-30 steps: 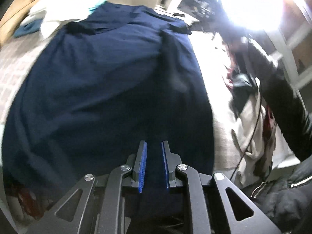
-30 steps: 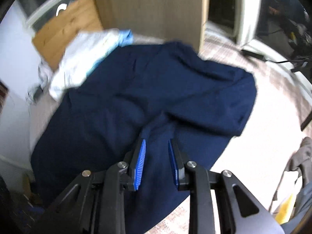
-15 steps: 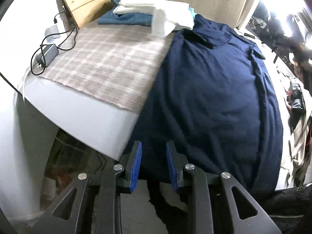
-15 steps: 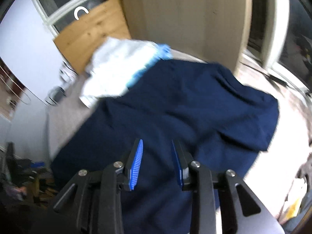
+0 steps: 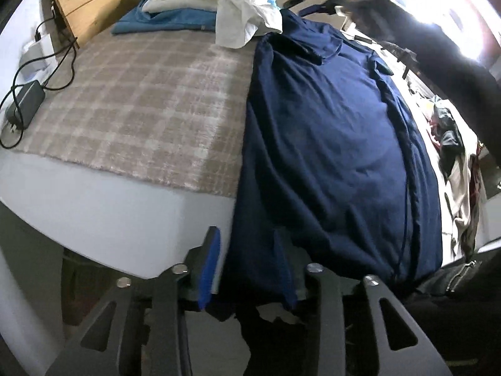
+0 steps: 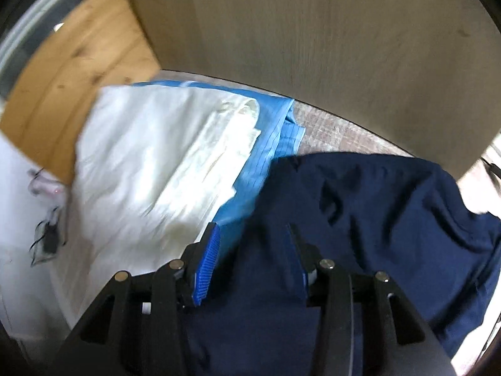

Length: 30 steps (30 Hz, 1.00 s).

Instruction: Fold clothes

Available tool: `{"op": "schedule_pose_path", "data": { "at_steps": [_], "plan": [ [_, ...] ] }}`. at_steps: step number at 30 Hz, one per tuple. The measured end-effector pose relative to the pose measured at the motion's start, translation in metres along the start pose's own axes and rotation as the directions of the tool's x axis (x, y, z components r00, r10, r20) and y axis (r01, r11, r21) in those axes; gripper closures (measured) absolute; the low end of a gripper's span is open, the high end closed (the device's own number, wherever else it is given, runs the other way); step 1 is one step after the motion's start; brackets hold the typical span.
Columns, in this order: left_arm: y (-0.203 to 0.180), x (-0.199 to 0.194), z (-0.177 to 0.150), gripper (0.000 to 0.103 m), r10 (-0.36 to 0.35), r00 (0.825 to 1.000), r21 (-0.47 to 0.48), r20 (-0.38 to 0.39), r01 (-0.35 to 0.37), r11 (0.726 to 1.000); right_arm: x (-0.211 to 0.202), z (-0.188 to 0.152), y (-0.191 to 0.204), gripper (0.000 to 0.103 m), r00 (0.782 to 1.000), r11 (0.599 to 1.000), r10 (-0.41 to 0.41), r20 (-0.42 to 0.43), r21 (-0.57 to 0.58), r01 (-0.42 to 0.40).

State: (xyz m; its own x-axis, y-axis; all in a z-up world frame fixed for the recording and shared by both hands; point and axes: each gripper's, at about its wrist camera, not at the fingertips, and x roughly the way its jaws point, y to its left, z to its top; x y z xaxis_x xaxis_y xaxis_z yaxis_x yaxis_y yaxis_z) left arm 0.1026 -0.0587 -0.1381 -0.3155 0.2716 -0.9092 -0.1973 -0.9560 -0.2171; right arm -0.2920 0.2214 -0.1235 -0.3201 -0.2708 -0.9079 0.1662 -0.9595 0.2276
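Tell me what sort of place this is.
Probably a bedroom at home: a bed-like white base under a plaid cover, a wooden headboard-like panel, folded clothes stacked beside the spread navy garment, and a charger.

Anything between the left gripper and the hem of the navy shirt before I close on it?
Nothing visible. The left gripper is open at the table edge, and the navy shirt hem hangs directly between its fingers. The folded pile and the charger lie well away.
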Motion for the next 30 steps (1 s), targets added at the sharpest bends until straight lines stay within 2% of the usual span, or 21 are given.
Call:
{"op": "schedule_pose_path", "data": {
  "at_steps": [4,6,9,16,20,22,23,24,26,28,30],
  "plan": [
    [0.009,0.003,0.002,0.067,-0.026,1.0,0.015,-0.011,0.026,1.0,0.027,0.016,-0.002,0.061,0.998,0.998,-0.057,-0.04,0.032,0.059],
    [0.012,0.006,0.002,0.067,-0.038,0.999,0.017,-0.019,0.038,0.999,0.032,0.017,-0.001,0.061,0.992,0.994,-0.105,-0.067,0.022,0.107],
    [0.014,0.01,0.004,0.067,-0.063,0.997,0.017,-0.033,0.063,0.998,0.034,0.015,-0.005,0.061,0.987,0.99,-0.136,-0.09,0.011,0.137],
    [0.008,0.016,0.003,0.066,-0.092,0.994,0.043,-0.066,0.095,0.995,0.035,0.007,-0.017,0.065,0.986,0.991,-0.129,-0.109,0.014,0.132],
    [0.003,0.017,0.002,0.066,-0.103,0.993,0.059,-0.057,0.107,0.993,0.03,0.004,-0.026,0.067,0.989,0.993,-0.102,-0.111,0.042,0.107],
    [0.0,0.018,0.002,0.069,-0.1,0.993,0.076,-0.054,0.104,0.992,0.029,0.002,-0.031,0.067,0.99,0.994,-0.086,-0.111,0.059,0.093],
    [-0.002,0.019,0.002,0.079,-0.099,0.994,0.084,-0.052,0.103,0.991,0.028,0.002,-0.031,0.067,0.99,0.994,-0.091,-0.109,0.052,0.097],
    [-0.003,0.02,0.001,0.096,-0.098,0.994,0.092,-0.051,0.103,0.99,0.027,0.001,-0.03,0.069,0.99,0.994,-0.097,-0.107,0.043,0.102],
    [-0.001,0.02,0.0,0.097,-0.111,0.993,0.098,-0.05,0.115,0.989,0.024,-0.001,-0.03,0.09,0.989,0.994,-0.106,-0.101,0.03,0.11],
    [-0.001,0.015,0.0,0.099,-0.137,0.99,0.108,-0.03,0.139,0.984,0.019,-0.002,-0.032,0.096,0.992,0.996,-0.085,-0.089,0.03,0.088],
    [-0.001,0.01,0.0,0.099,-0.151,0.988,0.114,-0.013,0.152,0.982,0.012,-0.003,-0.034,0.097,0.995,0.997,-0.065,-0.07,0.029,0.067]
  ]
}}
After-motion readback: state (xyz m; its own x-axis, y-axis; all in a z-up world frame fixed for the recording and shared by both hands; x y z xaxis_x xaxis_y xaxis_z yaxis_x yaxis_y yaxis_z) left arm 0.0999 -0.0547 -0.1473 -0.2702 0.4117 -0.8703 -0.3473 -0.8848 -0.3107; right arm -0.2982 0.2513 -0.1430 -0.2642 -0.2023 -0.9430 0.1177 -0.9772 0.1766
